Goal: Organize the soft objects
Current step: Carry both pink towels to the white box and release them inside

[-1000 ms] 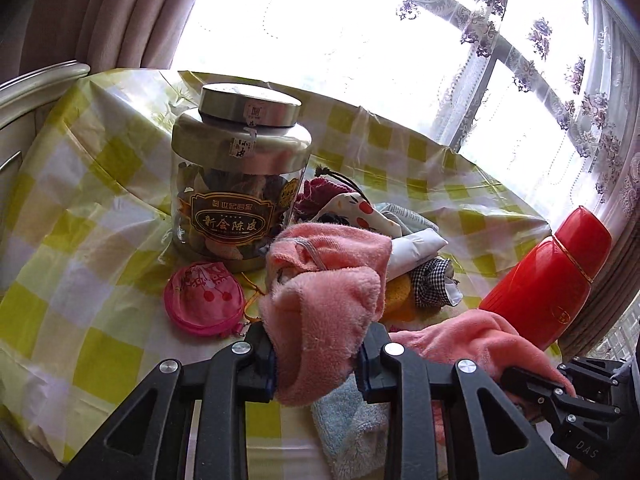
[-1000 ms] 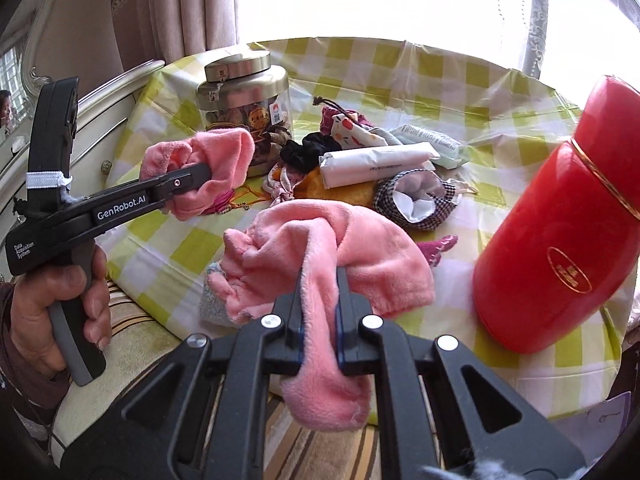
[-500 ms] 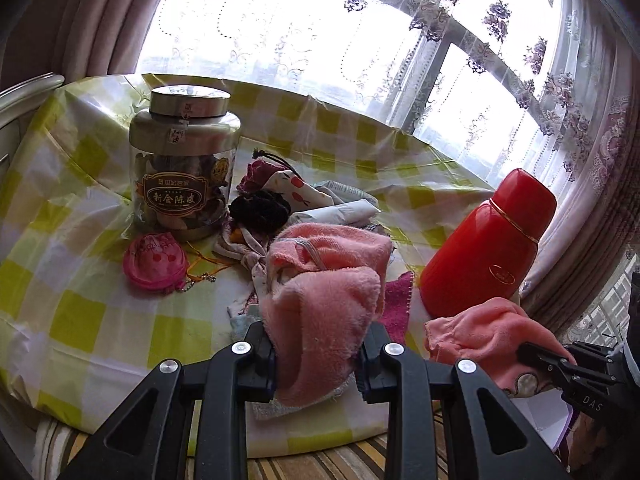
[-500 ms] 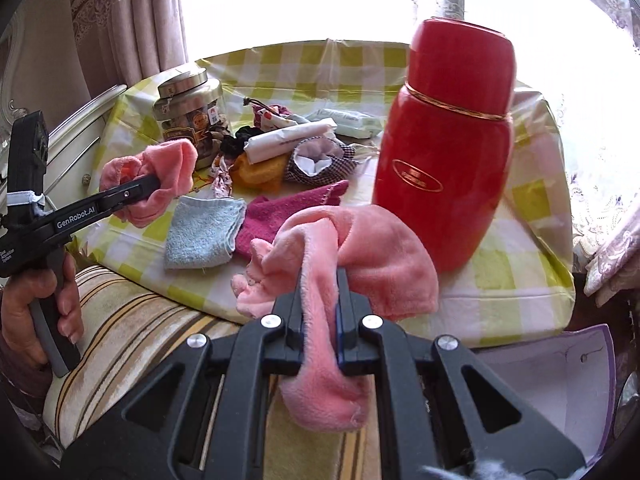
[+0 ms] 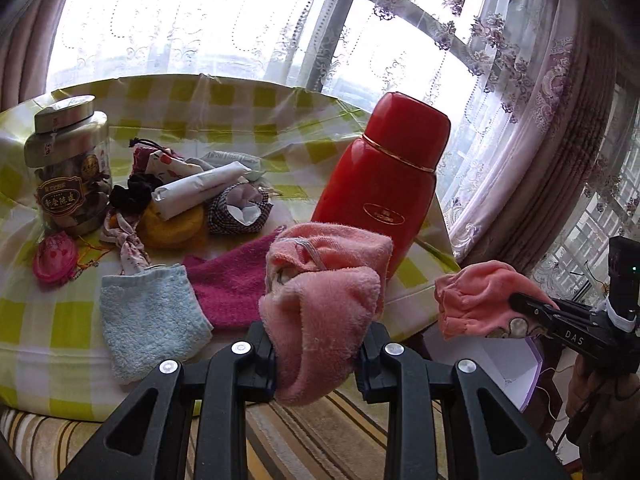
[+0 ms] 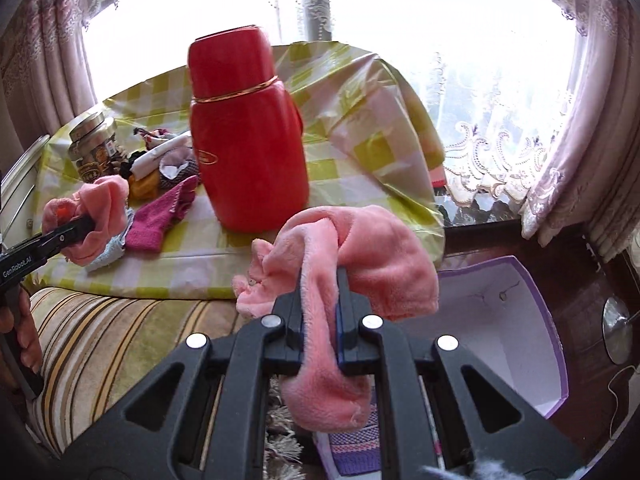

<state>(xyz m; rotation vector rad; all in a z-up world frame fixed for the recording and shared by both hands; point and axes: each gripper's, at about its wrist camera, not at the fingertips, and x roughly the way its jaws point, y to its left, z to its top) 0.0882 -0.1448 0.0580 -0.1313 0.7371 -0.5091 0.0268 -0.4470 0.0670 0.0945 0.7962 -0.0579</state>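
My left gripper [image 5: 318, 354] is shut on a thick pink terry sock [image 5: 328, 280], bunched between its jaws near the table's front edge. My right gripper [image 6: 320, 320] is shut on a second pink fleece sock [image 6: 360, 256] that drapes over both jaws, held off the table's right corner above an open white box with purple trim [image 6: 516, 332]. In the left wrist view the right gripper [image 5: 524, 306] with its pink sock [image 5: 476, 300] hangs at the far right. A light blue sock [image 5: 148, 316] and a magenta sock [image 5: 232, 280] lie flat on the checked tablecloth [image 5: 48, 320].
A tall red thermos [image 5: 384, 184] stands on the table's right side. A metal-lidded jar [image 5: 68, 168] stands at the left, with a pile of small pouches and cloths [image 5: 200, 196] and a pink coin purse [image 5: 54, 258] beside it. A striped cushion [image 6: 100, 344] lies below the table edge.
Both grippers have swung right along the table with their pink socks still held. The right one has left the table and now hangs over the white box; the jar has slid leftward in view.
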